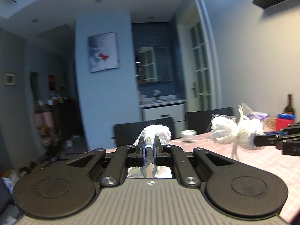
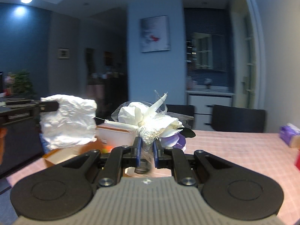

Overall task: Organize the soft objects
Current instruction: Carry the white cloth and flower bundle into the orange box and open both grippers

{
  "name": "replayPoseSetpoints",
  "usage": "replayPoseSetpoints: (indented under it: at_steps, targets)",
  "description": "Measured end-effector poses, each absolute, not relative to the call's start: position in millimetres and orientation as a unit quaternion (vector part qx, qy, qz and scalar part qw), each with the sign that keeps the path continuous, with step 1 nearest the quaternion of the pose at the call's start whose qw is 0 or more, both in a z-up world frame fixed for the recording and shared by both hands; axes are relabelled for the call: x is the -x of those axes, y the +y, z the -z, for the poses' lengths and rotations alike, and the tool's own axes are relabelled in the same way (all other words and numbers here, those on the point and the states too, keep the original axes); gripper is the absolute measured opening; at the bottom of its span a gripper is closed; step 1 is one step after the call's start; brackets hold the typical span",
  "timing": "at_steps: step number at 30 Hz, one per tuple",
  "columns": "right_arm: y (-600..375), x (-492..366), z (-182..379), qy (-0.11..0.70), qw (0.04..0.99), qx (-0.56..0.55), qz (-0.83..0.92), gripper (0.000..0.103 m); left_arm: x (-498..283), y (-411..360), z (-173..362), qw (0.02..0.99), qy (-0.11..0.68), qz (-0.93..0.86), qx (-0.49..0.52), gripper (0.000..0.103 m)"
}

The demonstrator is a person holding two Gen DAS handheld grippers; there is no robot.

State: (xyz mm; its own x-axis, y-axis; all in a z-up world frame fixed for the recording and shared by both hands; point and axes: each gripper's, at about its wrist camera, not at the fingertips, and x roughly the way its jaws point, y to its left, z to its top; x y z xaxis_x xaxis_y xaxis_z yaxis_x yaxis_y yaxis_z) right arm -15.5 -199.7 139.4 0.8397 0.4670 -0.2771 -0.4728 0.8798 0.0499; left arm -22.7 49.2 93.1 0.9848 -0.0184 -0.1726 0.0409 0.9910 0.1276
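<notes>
My left gripper (image 1: 149, 142) is shut on a crumpled white tissue sheet (image 1: 156, 131), held in the air; the sheet also shows in the right wrist view (image 2: 69, 121) at the left, with the left gripper's fingers (image 2: 47, 106) on it. My right gripper (image 2: 146, 142) is shut on a knotted clear plastic bag of white tissues (image 2: 150, 121), held above the pink table (image 2: 234, 150). In the left wrist view the bag (image 1: 236, 132) hangs at the right from the right gripper (image 1: 256, 140). A thin thread runs between sheet and bag.
An open cardboard box (image 2: 112, 136) sits on the table's left part with an orange thing inside. Black chairs (image 2: 238, 121) stand along the far edge. A purple pack (image 2: 289, 134), a red box (image 1: 284, 123), a small round tin (image 1: 188, 133) and a dark bottle (image 1: 289, 106) are on the table.
</notes>
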Motion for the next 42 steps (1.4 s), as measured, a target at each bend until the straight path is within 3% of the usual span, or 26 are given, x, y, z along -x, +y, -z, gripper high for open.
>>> replayPoseSetpoints:
  at_steps: [14, 24, 42]
  targets:
    - [-80.0, -60.1, -106.9, 0.237, 0.916, 0.074, -0.315, 0.011, -42.4, 90.2, -58.0, 0.973, 0.169, -0.081, -0.133, 0.008]
    - [-35.8, -104.9, -79.7, 0.304, 0.875, 0.125, -0.356, 0.01, -55.6, 109.6, -28.3, 0.961, 0.244, -0.016, -0.126, 0.008]
    - [-11.5, -130.4, -37.8, 0.434, 0.807, 0.081, -0.393, 0.011, -73.7, 119.2, 10.9, 0.918, 0.378, 0.057, -0.109, 0.009]
